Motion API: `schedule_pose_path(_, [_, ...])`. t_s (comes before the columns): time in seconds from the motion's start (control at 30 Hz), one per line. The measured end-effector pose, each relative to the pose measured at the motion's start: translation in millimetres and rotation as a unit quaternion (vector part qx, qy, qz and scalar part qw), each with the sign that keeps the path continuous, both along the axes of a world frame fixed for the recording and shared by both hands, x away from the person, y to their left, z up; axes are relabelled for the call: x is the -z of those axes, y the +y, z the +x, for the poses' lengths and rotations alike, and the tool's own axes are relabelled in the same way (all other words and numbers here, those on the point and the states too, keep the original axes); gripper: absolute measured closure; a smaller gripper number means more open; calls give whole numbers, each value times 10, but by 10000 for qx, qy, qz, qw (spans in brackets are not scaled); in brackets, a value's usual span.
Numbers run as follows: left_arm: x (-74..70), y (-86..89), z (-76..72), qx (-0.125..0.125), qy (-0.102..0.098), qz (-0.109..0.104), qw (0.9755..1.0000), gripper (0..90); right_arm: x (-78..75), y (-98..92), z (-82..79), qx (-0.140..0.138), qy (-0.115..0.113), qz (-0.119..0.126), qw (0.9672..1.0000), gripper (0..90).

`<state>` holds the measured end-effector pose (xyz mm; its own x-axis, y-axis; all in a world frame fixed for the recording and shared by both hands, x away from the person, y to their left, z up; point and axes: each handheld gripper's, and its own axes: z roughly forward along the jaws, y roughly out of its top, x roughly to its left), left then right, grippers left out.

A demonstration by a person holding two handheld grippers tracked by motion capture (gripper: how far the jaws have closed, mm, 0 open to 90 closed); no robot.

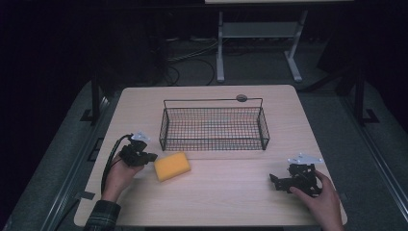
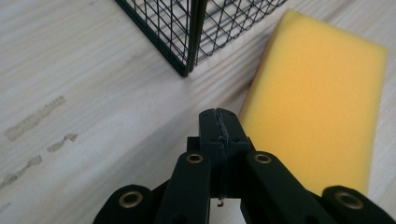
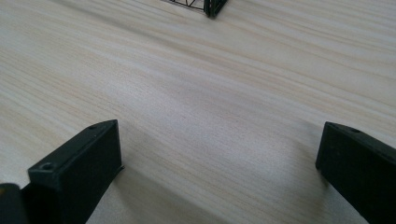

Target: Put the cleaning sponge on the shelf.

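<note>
A yellow sponge [image 1: 172, 166] lies flat on the wooden table just in front of the black wire basket [image 1: 214, 126], near its left front corner. My left gripper [image 1: 150, 157] is shut with nothing in it, its tip right beside the sponge's left edge. In the left gripper view the closed jaws [image 2: 219, 122] point between the sponge [image 2: 313, 107] and the basket's corner [image 2: 187, 70]. My right gripper [image 1: 274, 180] rests low over the table at the front right, open, its jaws wide apart over bare wood [image 3: 219, 135].
The basket has nothing in it and stands mid-table. A small round dark disc [image 1: 241, 98] sits at the table's far edge behind it. A cable [image 1: 109, 161] loops off the left gripper. A table frame [image 1: 260, 43] stands on the floor beyond.
</note>
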<state>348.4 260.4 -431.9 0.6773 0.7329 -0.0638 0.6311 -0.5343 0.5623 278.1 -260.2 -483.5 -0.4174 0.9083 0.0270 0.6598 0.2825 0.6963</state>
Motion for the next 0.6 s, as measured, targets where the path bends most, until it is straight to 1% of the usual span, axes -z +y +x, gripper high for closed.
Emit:
schedule_pose_path(0.03, [9,5,-26,-33,26,-21,10000,897,0,0,0,0,0,-1,10000,0])
schedule_pose_path(0.23, [26,4,-81,-26,94,-16,10000,897,0,-1,0,-2,-2,-2,10000,0])
schedule_pose_path(0.27, [22,6,-89,6,101,13,9999,897,0,-1,0,-2,-2,-2,10000,0])
schedule_pose_path(0.47, [15,-3,-144,-27,107,-29,9999,896,0,0,0,2,-1,1,10000,0])
schedule_pose_path(0.5, [20,-4,-163,-16,150,-50,9999,897,0,0,0,1,-2,0,10000,0])
schedule_pose_path(0.53, [23,-3,-170,-7,135,-46,9999,897,0,-1,0,-1,-2,-2,10000,0])
schedule_pose_path(0.6, [23,-1,-190,4,173,-39,9998,897,0,0,0,0,-2,-1,10000,0])
